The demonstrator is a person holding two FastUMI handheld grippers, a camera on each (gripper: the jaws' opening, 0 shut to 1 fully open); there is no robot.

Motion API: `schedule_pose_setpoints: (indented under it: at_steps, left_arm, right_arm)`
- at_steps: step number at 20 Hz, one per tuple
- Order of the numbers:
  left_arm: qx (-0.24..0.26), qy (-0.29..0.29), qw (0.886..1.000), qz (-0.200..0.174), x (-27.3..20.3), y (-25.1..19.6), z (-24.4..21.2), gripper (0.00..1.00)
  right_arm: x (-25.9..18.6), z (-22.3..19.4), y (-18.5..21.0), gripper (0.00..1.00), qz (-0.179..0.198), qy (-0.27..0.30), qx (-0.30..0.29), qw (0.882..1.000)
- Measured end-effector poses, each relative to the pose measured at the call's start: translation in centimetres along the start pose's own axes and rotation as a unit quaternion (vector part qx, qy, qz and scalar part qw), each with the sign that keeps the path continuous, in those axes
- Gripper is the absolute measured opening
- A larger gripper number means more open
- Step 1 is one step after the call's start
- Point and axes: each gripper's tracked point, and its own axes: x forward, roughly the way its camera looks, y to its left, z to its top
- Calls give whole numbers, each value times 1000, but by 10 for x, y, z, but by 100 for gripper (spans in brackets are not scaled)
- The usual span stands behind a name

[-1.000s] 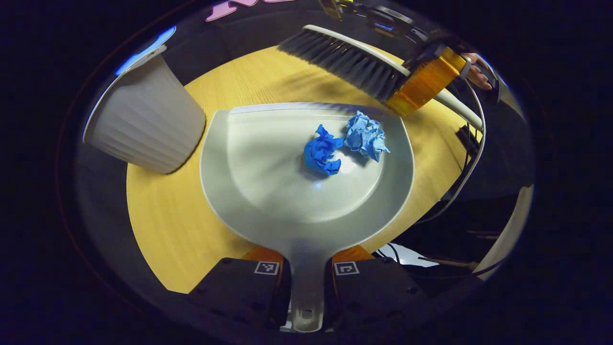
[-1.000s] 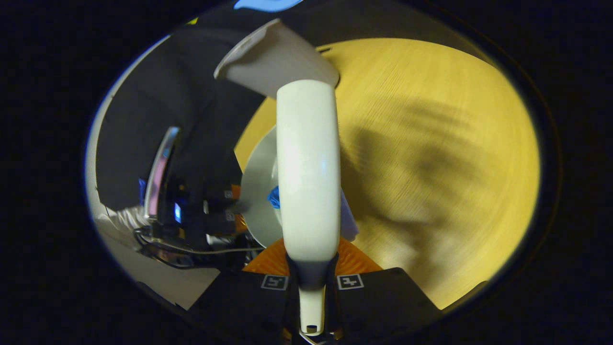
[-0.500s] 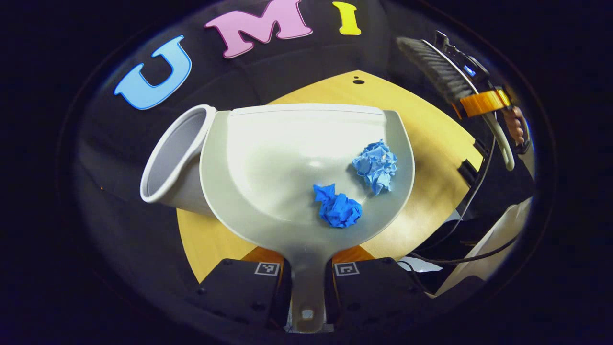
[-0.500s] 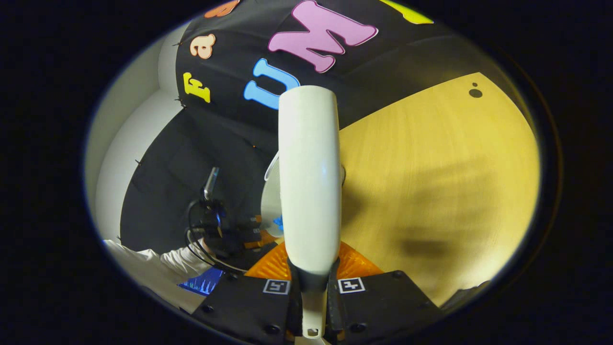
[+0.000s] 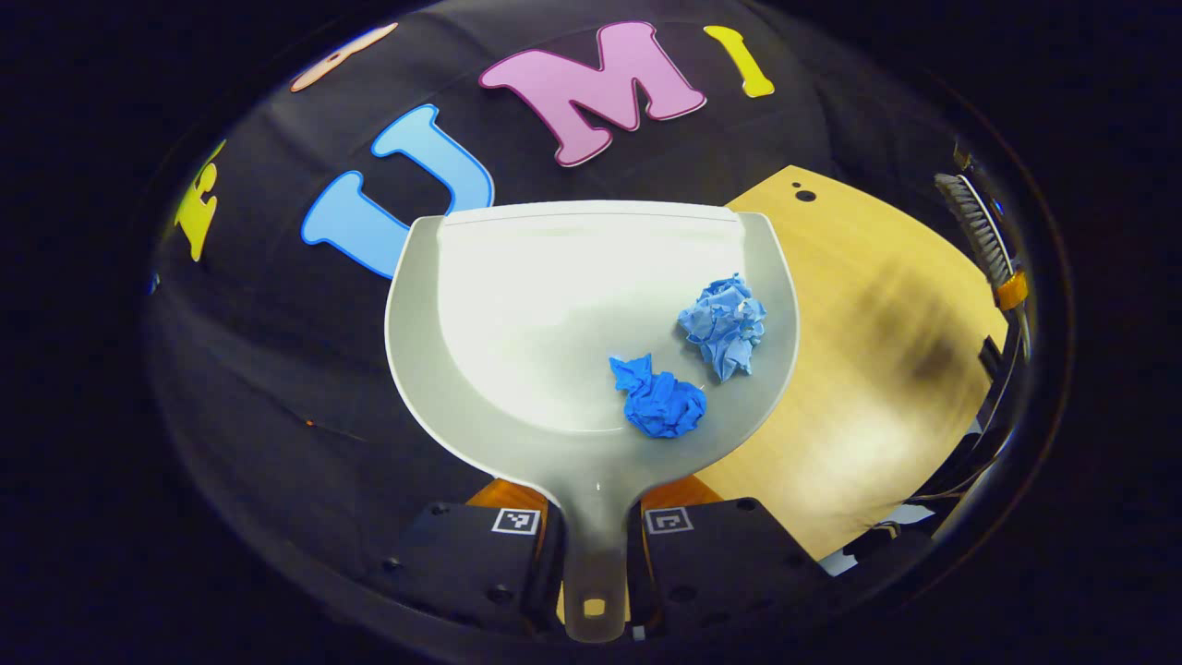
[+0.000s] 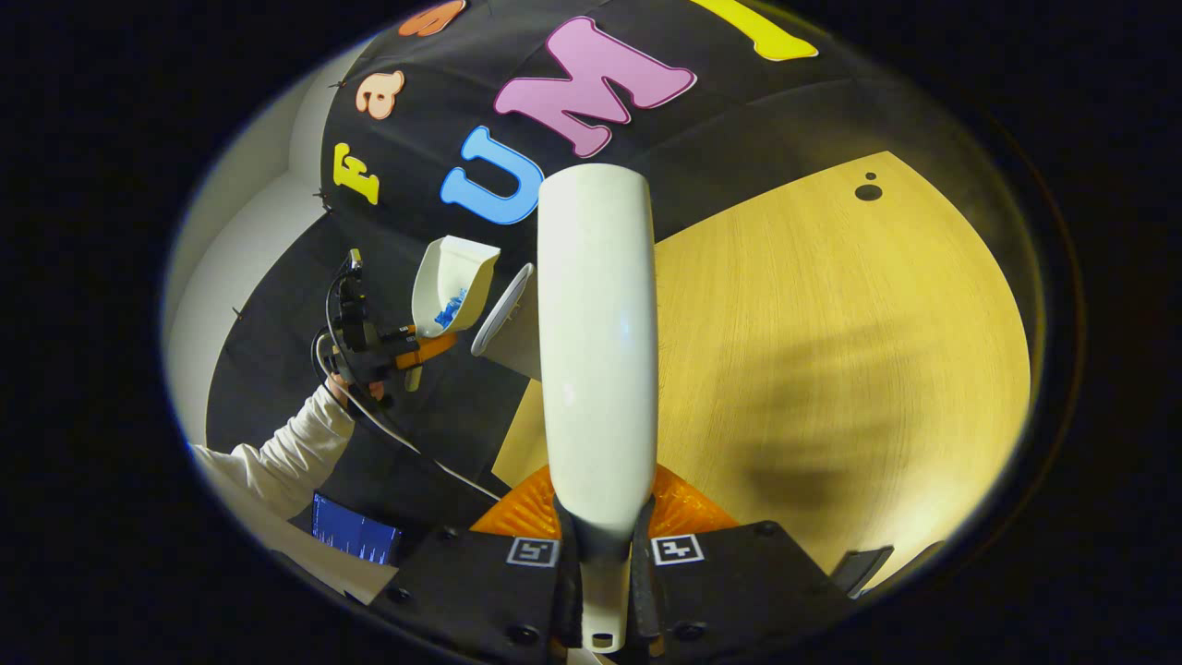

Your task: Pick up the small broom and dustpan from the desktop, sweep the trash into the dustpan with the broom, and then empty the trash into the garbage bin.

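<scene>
My left gripper (image 5: 591, 536) is clamped on the dustpan (image 5: 554, 314) handle, 2 paper wads (image 5: 688, 369) aboard; garbage bin (image 6: 506, 319) just right of the pan. Right gripper (image 6: 600, 563) clamps the broom (image 6: 598, 351).

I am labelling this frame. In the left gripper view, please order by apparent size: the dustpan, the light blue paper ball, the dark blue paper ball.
1. dustpan, by far the largest.
2-3. light blue paper ball and dark blue paper ball look about alike, so I leave them unranked.
</scene>
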Motion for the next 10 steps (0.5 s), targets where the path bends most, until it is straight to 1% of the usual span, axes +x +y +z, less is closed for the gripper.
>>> schedule_pose_setpoints:
  at_steps: [2,4,6,8,9,10]
  left_arm:
    - [20,37,998,47,11,28,-5,25]
    - [46,69,994,74,15,45,-12,25]
    - [82,91,988,91,19,59,-15,25]
    - [127,118,979,112,18,68,-22,25]
    - [153,129,972,125,14,74,-20,25]
    - [183,140,963,142,13,83,-23,25]
  right_arm:
    - [-1,-2,-5,22,-8,-1,1,1000]
    - [1,-2,-7,22,-12,-1,4,1000]
    - [4,-1,-8,22,-13,-1,7,1000]
    - [8,-3,-7,22,-15,2,7,1000]
    - [11,-4,-7,22,-16,5,5,1000]
    - [12,-7,-6,22,-18,9,2,1000]
